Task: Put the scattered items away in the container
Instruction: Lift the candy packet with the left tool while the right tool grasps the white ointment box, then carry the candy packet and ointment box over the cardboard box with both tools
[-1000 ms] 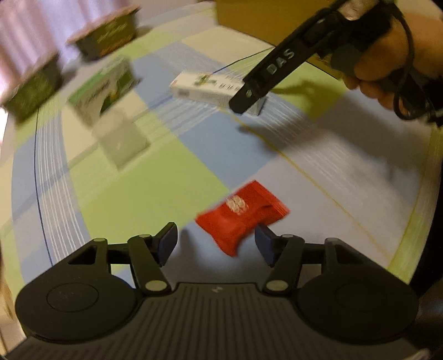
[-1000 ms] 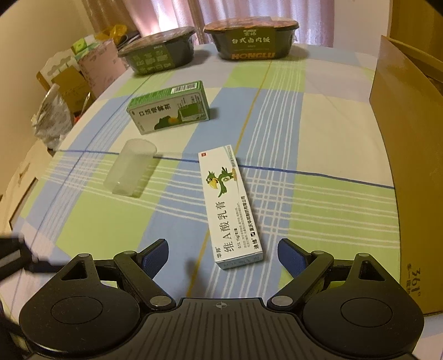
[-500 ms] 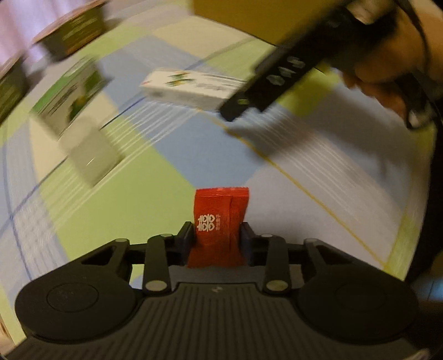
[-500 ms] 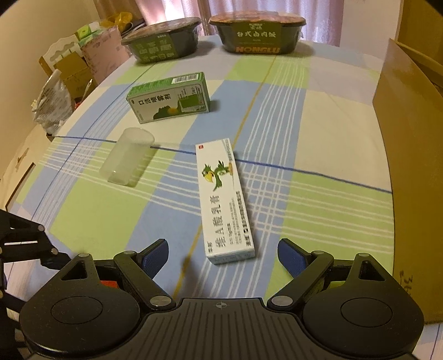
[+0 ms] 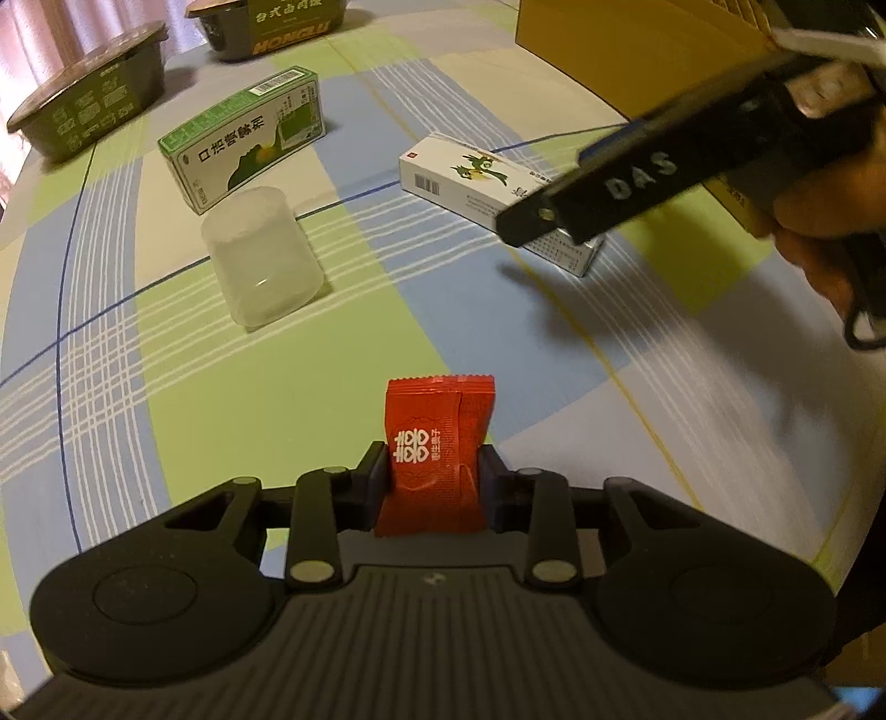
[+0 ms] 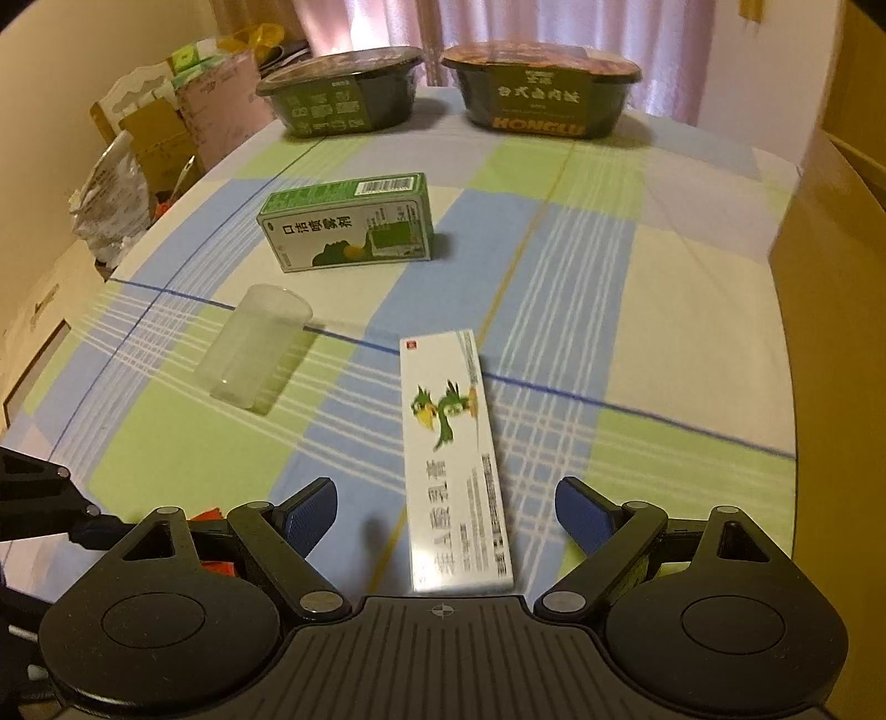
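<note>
Surface: table under a checked cloth (image 6: pixel 554 249), pale green, blue and cream squares with white and dark blue stripes.

Right wrist view, left to right: far left edge, off the table, clutter of cardboard boxes and a crumpled plastic bag (image 6: pixel 111 205) against a cream wall. Upper centre, pink curtains (image 6: pixel 387 22) behind two dark instant-meal bowls (image 6: pixel 343 94), (image 6: pixel 545 94), sealed, side by side at the table's far edge. Mid-left, green box (image 6: pixel 346 227) standing on its long edge. Just below it in the frame, clear plastic cup (image 6: pixel 255 346) lying on its side, apart from the box. Centre, long white box with green bird print (image 6: pixel 457 471) lying flat, its near end between the right gripper (image 6: pixel 446 512) fingers. Those fingers sit wide apart, not touching the box, nothing held. Right edge: brown cardboard container (image 6: pixel 830 332), side wall only; inside not visible.

Left wrist view: bottom centre, left gripper (image 5: pixel 434 479) fingers closed tight on a red candy packet (image 5: pixel 434 459), packet upright between the pads. Looks lifted clear of the cloth, but contact is hard to judge from this angle. Upper right, a hand (image 5: pixel 819 221) holds the right gripper above the white box, container behind it.
</note>
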`<state>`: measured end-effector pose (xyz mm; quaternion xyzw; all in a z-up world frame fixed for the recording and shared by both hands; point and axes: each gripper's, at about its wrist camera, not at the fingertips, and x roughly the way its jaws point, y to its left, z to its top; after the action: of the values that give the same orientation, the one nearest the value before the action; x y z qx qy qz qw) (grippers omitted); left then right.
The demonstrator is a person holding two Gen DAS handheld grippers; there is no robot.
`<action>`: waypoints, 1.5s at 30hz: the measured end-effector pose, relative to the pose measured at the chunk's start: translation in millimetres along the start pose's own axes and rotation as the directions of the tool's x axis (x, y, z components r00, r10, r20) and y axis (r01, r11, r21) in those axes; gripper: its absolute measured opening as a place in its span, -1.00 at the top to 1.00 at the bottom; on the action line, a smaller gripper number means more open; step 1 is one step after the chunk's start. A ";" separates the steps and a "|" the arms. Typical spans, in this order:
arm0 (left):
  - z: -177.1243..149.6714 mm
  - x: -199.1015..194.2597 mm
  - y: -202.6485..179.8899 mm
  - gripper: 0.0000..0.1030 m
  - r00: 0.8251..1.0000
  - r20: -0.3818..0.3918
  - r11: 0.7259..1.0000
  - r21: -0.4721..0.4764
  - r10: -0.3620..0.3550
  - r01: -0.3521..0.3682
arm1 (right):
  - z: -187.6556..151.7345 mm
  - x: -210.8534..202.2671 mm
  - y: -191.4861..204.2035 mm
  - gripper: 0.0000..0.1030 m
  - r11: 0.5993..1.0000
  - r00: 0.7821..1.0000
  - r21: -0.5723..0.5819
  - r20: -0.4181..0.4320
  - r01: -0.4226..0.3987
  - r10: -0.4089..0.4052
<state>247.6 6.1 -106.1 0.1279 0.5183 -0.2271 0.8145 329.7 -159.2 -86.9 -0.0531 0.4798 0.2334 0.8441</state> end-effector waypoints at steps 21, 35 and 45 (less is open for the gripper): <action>2.7 -0.3 -0.9 0.45 1.000 -0.001 0.999 -0.049 0.019 -0.019 | -0.6 18.6 9.1 0.20 0.998 0.998 -0.051 -0.057 0.036 -0.039; -17.0 -19.0 -24.4 0.47 1.000 -0.011 0.999 -0.052 -0.010 0.010 | -85.6 -71.4 17.5 0.21 0.981 1.000 0.195 -0.017 0.013 -0.010; -17.1 -64.1 -47.6 0.48 0.999 0.041 0.998 -0.059 -0.005 0.008 | -99.7 -136.5 23.1 0.20 0.977 0.997 0.209 0.061 0.035 -0.048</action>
<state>187.2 -12.3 -54.3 0.0974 0.5087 -0.2168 0.8275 182.4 -216.9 -23.1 0.0331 0.4725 0.1660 0.8649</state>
